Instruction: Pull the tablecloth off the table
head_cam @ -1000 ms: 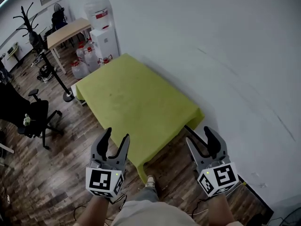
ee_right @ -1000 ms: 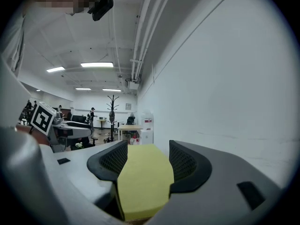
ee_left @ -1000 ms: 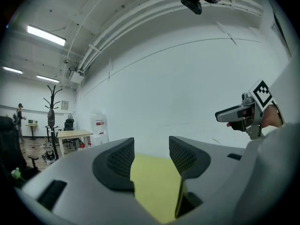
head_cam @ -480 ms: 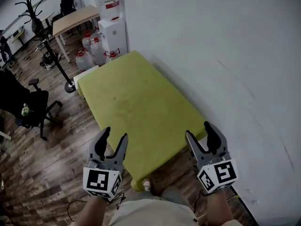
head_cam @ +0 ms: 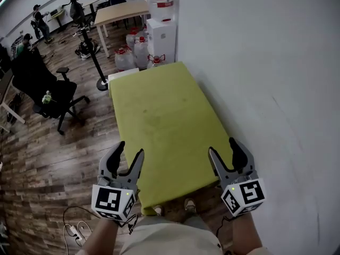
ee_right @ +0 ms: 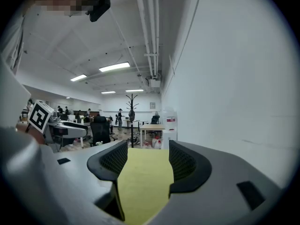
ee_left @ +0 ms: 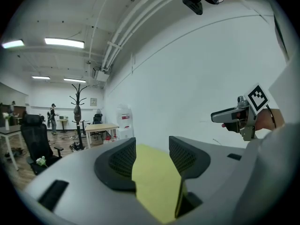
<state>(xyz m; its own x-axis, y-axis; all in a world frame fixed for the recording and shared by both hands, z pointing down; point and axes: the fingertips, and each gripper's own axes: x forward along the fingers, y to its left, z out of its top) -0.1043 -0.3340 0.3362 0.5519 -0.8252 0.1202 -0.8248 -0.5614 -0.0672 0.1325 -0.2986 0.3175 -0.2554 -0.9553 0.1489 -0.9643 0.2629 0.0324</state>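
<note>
So the biggest thing here is the white wall [head_cam: 265, 62] down the right side, then the dark wood floor [head_cam: 48, 158] on the left. The yellow-green tablecloth [head_cam: 164, 126] is spread flat over the whole surface, which is totally hidden under it. One long side runs right along the wall and the near edge hangs down just in front of the person's shoes [head_cam: 188, 205]. Nothing is sitting on the cloth and it looks pretty smooth, just a few faint marks. Past the far end there's a wooden table [head_cam: 122, 9], a white water dispenser [head_cam: 161, 31] against the wall, and a bunch of water jugs [head_cam: 125, 57] on the floor next to it. Off to the left is a black office chair [head_cam: 45, 92] and a black coat rack [head_cam: 93, 57], with a couple of people [head_cam: 38, 20] way back in the room. Both grippers are held over the near end of the cloth, pointing along it. The left gripper [head_cam: 130, 149] is at the near left corner, half over the floor, jaws spread wide with nothing in them. In its own view you just see the cloth through the gap, clear of the pads. The right gripper [head_cam: 222, 145] is at the near right corner by the wall, also wide open and empty. Some cable [head_cam: 71, 230] lies on the floor at bottom left.
</note>
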